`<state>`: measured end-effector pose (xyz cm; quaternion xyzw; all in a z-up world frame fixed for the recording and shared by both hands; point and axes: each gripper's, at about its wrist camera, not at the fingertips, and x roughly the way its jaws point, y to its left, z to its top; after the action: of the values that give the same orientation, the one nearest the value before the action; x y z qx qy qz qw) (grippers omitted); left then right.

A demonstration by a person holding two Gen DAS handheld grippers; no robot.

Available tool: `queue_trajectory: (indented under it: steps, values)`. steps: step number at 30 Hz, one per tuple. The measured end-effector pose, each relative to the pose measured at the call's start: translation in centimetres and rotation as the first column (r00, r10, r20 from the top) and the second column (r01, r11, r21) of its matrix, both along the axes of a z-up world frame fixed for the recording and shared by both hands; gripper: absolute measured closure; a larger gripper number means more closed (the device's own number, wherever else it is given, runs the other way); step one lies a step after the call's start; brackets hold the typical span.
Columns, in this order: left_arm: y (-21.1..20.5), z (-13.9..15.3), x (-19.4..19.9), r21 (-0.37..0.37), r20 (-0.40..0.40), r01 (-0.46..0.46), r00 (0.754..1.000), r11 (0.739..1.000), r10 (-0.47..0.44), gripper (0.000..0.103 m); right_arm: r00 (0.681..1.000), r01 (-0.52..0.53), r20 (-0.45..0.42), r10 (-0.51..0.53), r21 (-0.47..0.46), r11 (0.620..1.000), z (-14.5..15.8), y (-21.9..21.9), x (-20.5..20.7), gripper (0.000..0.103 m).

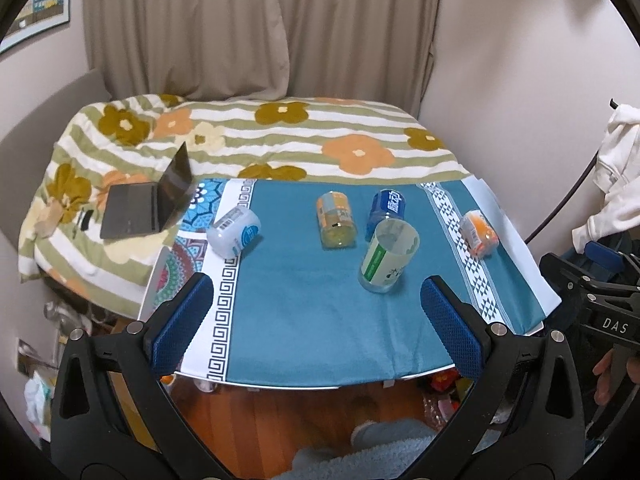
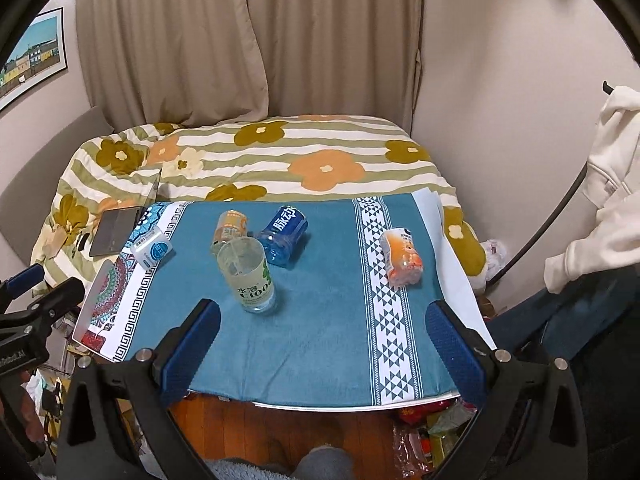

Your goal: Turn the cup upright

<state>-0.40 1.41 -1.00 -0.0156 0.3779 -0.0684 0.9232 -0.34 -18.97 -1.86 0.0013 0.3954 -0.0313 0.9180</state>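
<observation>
A clear cup with a green label (image 1: 385, 258) stands upright, mouth up, near the middle of the blue cloth table (image 1: 304, 320); it also shows in the right wrist view (image 2: 249, 274). Several other cups lie on their sides: a white one (image 1: 234, 232) at left, a yellow-orange one (image 1: 336, 220), a blue one (image 1: 386, 206) and an orange one (image 1: 478, 233) at right. My left gripper (image 1: 316, 316) is open and empty above the table's near edge. My right gripper (image 2: 324, 344) is open and empty, also near the front edge.
A laptop (image 1: 150, 204) sits half open on the flowered bedding (image 1: 280, 136) behind the table. A white garment (image 2: 600, 184) hangs at right. Curtains and walls stand behind. Clutter lies on the wooden floor (image 2: 280, 428) below the table.
</observation>
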Motion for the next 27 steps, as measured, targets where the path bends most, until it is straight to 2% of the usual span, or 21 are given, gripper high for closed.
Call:
queue_trajectory:
  steps: [16,27]
  values:
    - [-0.4,0.6,0.6,0.01,0.03,0.005,1.0,1.0,-0.005,0.0,1.0,0.017,0.016,-0.017,0.008,1.0,0.2,0.1,0.5,0.001]
    - [-0.8,0.4,1.3,0.016,0.023,0.007,1.0,1.0,-0.007,0.0,1.0,0.021,0.01,-0.021,0.023,1.0,0.0,0.0,1.5,0.001]
